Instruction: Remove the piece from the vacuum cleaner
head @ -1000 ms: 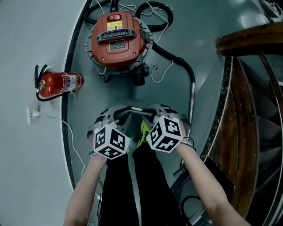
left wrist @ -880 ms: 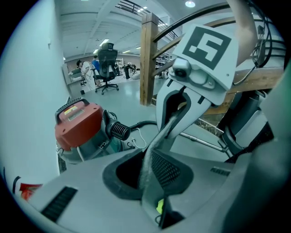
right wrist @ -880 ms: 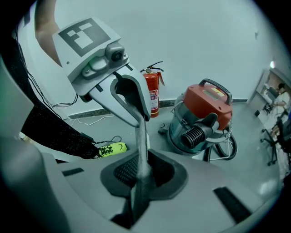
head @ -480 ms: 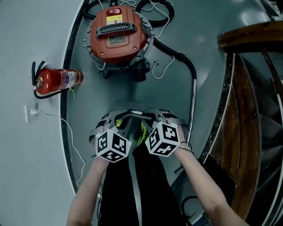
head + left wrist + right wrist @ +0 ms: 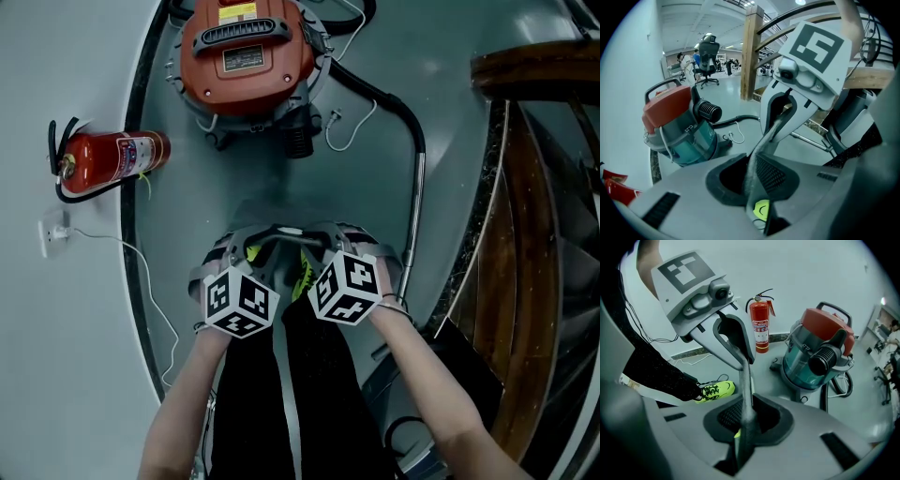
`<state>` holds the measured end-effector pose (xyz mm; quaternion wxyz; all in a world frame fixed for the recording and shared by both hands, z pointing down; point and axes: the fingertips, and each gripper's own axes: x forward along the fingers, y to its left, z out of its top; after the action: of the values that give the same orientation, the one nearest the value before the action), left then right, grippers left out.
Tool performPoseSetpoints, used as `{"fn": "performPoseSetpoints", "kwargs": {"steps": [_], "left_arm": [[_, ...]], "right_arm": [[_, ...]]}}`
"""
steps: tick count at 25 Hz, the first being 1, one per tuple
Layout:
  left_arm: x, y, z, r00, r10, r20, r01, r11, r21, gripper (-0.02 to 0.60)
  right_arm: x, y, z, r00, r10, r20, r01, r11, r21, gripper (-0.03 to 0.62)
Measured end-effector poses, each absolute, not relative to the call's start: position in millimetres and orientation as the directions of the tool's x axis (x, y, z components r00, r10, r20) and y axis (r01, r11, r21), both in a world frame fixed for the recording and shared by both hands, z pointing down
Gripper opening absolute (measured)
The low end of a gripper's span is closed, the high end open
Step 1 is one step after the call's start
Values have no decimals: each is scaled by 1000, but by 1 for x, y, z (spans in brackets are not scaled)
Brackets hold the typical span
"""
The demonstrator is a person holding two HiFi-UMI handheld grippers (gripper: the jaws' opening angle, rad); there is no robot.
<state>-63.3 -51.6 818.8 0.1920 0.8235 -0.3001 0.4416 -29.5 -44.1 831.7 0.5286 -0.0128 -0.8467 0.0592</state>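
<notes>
You hold a short grey tube level between your two tools. It is on your side of the vacuum cleaner and well apart from it.

Your left gripper has its jaws nearly together, pinched on the tube's left end. In the left gripper view the tube runs out from between the pads and up to the other tool. Your right gripper is likewise closed to a narrow gap, on the tube's right end. The right gripper view shows the tube leaving its pads toward the left one.

The vacuum cleaner stands upright on the grey floor, red lid on top, with its black ribbed spout facing you. A black hose leaves the vacuum cleaner's right side and curves round to join a metal wand, which sits to the right of the tube.

A red fire extinguisher stands against the wall to the left of the vacuum cleaner, near it but not touching. A yellow-green shoe shows just under the tube, farther from the vacuum cleaner than the tube is. A wooden stair rail stands well off to the vacuum cleaner's right.
</notes>
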Motion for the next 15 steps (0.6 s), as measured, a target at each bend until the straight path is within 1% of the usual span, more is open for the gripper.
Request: {"fn": "performPoseSetpoints", "kwargs": {"steps": [15], "left_arm": [[-68, -67, 861, 450, -282, 847, -658, -746, 101, 69]], "right_arm": [[-35, -63, 874, -428, 120, 896, -57, 986, -160, 41]]}}
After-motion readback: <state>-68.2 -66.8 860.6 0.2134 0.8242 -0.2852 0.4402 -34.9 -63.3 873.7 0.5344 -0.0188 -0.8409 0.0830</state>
